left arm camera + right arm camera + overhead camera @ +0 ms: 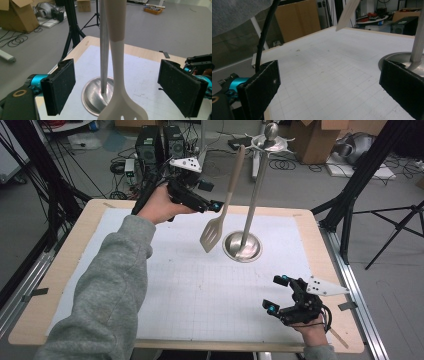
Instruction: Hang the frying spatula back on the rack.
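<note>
The spatula (223, 205) is hanging by its handle top from the crown of the stand (255, 190), its slotted blade dangling just above the bench (200, 285), beside the stand's round base. The left gripper (212, 206) is sitting level at the handle with its jaws standing wide apart, the handle between the pads but untouched by either. The risk, as I judge it, is that a pad is going to brush the handle as the gripper is pulling away, setting the spatula swinging or lifting it off its hook; the hang looks loose. The right gripper (277, 292) is resting low near the bench's front edge, jaws open and empty. The high view is showing the hook at the top, which the left gripper view (117, 82) is cutting off; that view, though, is showing the clear gaps on both sides of the handle.
</note>
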